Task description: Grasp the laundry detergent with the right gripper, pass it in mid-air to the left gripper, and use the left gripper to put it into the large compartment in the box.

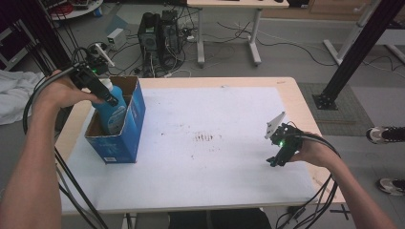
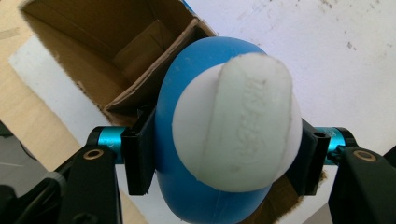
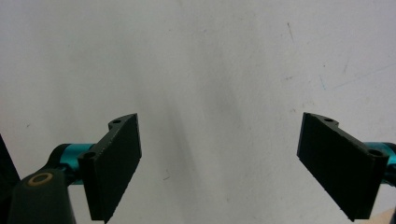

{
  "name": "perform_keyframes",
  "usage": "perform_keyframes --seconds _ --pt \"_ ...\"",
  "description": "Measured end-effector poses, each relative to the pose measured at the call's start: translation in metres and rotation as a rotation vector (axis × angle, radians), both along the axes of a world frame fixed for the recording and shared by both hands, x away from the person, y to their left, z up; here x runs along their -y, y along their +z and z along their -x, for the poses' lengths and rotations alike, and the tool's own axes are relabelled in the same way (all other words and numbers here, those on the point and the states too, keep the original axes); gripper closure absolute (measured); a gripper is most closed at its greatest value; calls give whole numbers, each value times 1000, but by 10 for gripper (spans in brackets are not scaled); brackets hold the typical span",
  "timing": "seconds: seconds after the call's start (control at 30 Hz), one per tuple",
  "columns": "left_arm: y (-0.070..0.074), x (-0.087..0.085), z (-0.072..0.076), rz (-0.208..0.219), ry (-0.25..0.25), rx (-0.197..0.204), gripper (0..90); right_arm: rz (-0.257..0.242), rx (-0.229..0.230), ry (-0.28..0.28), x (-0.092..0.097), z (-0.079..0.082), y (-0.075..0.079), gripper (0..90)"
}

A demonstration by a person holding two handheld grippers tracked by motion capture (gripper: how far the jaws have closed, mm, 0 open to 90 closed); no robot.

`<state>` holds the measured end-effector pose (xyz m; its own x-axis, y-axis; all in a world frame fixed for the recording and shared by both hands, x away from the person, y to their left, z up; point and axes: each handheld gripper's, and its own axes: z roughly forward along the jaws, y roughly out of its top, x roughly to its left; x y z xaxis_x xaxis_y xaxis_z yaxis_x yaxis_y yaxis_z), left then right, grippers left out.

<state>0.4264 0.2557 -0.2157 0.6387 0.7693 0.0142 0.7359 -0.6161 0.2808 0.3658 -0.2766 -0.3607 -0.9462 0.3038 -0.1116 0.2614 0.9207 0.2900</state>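
Observation:
A blue bottle (image 1: 112,110) with a white cap (image 2: 238,123) stands partly inside an open blue cardboard box (image 1: 129,131) at the table's left. My left gripper (image 1: 106,95) is shut on the bottle just below the cap, both pads pressing its sides (image 2: 224,161). In the left gripper view the box's brown inside (image 2: 112,46) lies beyond the bottle. My right gripper (image 1: 276,161) rests low over the white sheet at the table's right, its jaws wide apart with nothing between them (image 3: 219,168).
A white sheet (image 1: 205,157) with a patch of brown marks (image 1: 205,138) covers most of the wooden table. Beyond the far edge stand computer towers (image 1: 160,33), cables and a desk's legs. A black frame post (image 1: 353,52) rises at the right.

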Motion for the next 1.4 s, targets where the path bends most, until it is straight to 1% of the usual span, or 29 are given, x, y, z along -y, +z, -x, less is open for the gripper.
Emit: perform_keyframes --seconds 0.03,0.2,0.3,0.37,0.4,0.43,0.5,0.63,0.73,0.77,0.8,0.83,0.87,0.9,0.93,0.97,1.0,1.03,1.1,1.13,1.17,1.2,1.27,1.3,1.33,1.37,1.4 --pt "-2 0 0 0 -3 -2 374 5 -10 -2 0 1 0 130" --pt "-15 2 -1 -2 -28 -8 375 6 -7 0 2 0 -3 130" --pt "-21 2 -1 -18 -48 -15 375 6 -6 -3 2 1 -4 130" --pt "-27 2 -1 -13 -48 -17 375 7 -10 -8 2 1 -5 130" --pt "-28 1 -1 -16 -48 -19 374 8 -11 -9 2 2 -5 130" --pt "-29 1 -1 -21 -59 -25 374 8 -12 -9 2 2 -6 130" --pt "-33 1 -1 -17 -57 -28 374 7 -13 -8 2 2 -6 130" --pt "-38 1 -1 -19 -60 -31 374 7 -15 -10 2 2 -8 130" --pt "-41 -1 -1 -33 -84 -46 374 10 -14 -8 1 2 -8 130" --pt "-43 -1 0 -20 -68 -41 374 10 -15 -7 1 2 -8 130" --pt "-44 -2 0 -18 -67 -41 374 9 -16 -5 1 2 -8 130" --pt "-45 -3 -1 -32 -81 -48 374 11 -16 -8 1 2 -8 130" --pt "-47 -2 0 -17 -69 -43 374 11 -16 -6 2 2 -8 130" --pt "-48 -2 0 -13 -66 -44 374 17 -18 -8 1 2 -8 130" --pt "-48 -4 -1 -39 -93 -54 374 18 -18 -7 1 1 -9 130" --pt "-51 -3 0 -25 -87 -54 374 12 -17 -6 1 1 -9 130" --pt "-51 -4 -1 -42 -110 -62 374 15 -18 -8 1 1 -9 130" --pt "-53 -3 0 -32 -99 -56 374 16 -17 -8 0 2 -9 130" --pt "-54 -4 -1 -43 -113 -62 374 16 -19 -7 0 2 -10 130" --pt "-55 -4 -1 -32 -104 -58 374 14 -19 -11 0 2 -10 130" --pt "-55 -5 -2 -48 -122 -67 374 16 -19 -7 0 1 -10 130" --pt "-56 -5 -2 -47 -126 -67 374 17 -20 -8 0 1 -10 130" --pt "-57 -5 -1 -28 -109 -58 374 18 -20 -13 0 1 -10 130" --pt "-57 -5 -1 -30 -112 -59 374 18 -19 -9 1 1 -10 130" --pt "-57 -6 -2 -39 -130 -67 374 18 -19 -9 1 1 -10 130" --pt "-58 -5 -2 -38 -126 -69 374 18 -17 -10 1 2 -10 130" --pt "-59 -5 0 -22 -108 -60 374 1 -11 -18 0 2 -12 130"
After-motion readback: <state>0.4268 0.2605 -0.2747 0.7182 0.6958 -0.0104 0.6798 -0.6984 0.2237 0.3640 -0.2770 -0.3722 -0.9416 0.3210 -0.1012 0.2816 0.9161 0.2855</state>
